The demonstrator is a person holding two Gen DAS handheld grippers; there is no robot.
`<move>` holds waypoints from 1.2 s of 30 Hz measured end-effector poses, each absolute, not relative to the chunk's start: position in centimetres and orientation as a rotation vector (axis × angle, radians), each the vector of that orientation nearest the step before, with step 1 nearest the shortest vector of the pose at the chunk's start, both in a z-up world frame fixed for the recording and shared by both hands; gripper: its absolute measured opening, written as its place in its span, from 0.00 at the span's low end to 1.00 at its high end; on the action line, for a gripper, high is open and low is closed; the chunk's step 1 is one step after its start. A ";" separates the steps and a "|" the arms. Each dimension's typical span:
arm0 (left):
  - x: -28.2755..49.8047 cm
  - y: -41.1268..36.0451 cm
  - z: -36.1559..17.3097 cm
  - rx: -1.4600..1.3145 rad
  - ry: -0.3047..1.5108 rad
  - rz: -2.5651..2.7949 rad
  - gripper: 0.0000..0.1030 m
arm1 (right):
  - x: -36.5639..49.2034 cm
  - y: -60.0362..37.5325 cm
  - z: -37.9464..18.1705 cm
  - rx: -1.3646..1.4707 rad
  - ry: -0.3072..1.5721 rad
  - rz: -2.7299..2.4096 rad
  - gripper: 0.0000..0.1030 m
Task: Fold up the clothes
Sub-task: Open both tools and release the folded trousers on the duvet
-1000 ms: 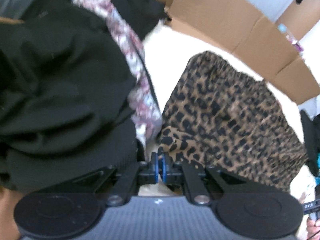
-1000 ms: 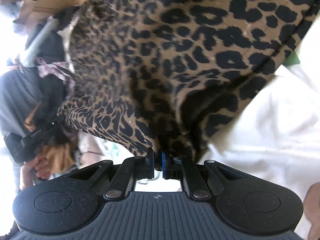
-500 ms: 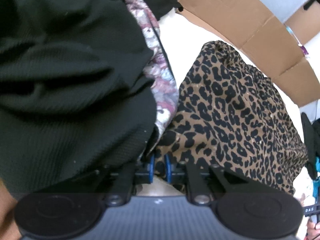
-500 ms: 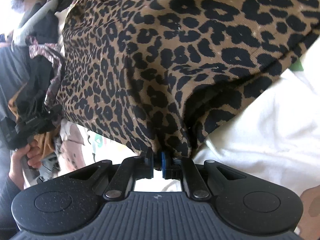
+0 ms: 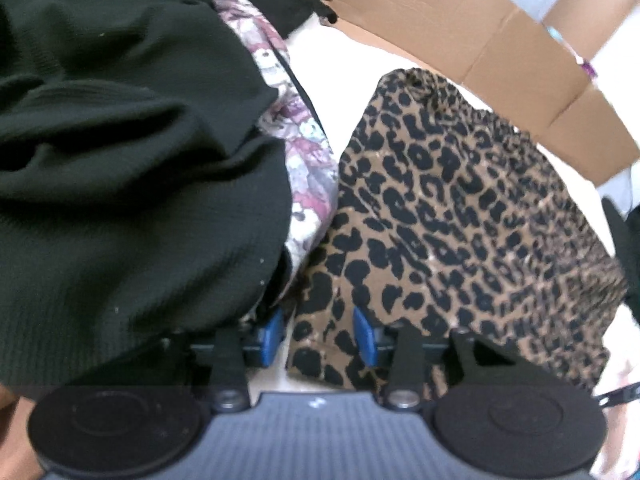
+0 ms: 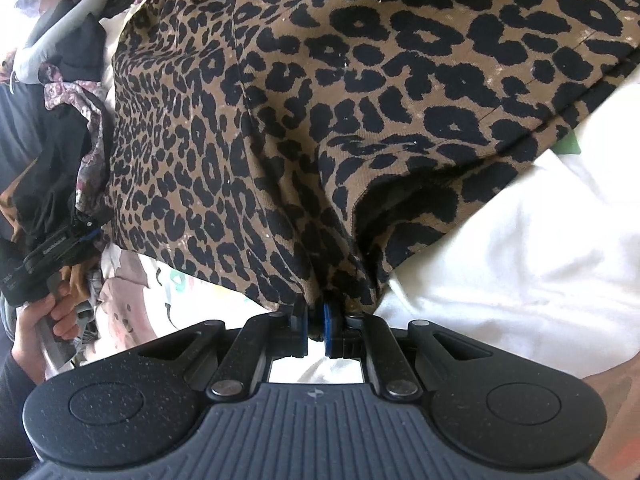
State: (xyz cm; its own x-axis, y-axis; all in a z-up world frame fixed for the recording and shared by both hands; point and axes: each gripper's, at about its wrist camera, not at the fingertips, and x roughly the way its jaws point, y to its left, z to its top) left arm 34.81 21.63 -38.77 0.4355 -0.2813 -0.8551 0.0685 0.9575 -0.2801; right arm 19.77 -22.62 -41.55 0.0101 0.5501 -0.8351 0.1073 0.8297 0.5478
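Observation:
A leopard-print garment [image 5: 460,208] lies spread on a white sheet [image 5: 344,80]. My left gripper [image 5: 318,334] sits at its near corner with the jaws opening; the corner lies loosely between the blue pads [image 5: 273,330], which are apart from it. In the right wrist view the same leopard garment [image 6: 320,112] fills the frame, and my right gripper [image 6: 316,320] is shut on a bunched fold of its edge. The left gripper [image 6: 60,248] also shows at the far left of that view, held by a hand.
A heap of black knit clothes [image 5: 120,160] and a floral garment [image 5: 304,160] presses against the left gripper's left side. Flattened cardboard [image 5: 500,52] lines the far edge. White bedding [image 6: 520,260] lies right of the right gripper, and a printed sheet [image 6: 132,308] lies to its left.
The left gripper's jaws have parted and released the leopard corner while sinking toward the sheet. The right gripper keeps its grip; the garment has settled flatter.

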 end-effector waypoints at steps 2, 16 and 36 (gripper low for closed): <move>34.4 21.2 -38.9 -0.184 1.096 -0.215 0.41 | 19.7 -22.7 -41.6 0.538 1.544 0.374 0.05; 33.7 23.9 -35.6 -0.237 1.133 -0.166 0.03 | 18.7 -22.8 -40.2 0.551 1.586 0.404 0.09; 33.6 24.8 -23.8 -0.192 1.164 -0.053 0.16 | 20.2 -40.0 -24.0 0.485 1.105 0.146 0.46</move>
State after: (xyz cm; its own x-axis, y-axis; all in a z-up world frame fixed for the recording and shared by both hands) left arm 33.65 24.83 -23.81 0.3962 -0.1407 -0.9073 -0.0583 0.9823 -0.1777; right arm 20.22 -40.04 -24.00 0.4521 0.3487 -0.8210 0.1238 0.8870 0.4449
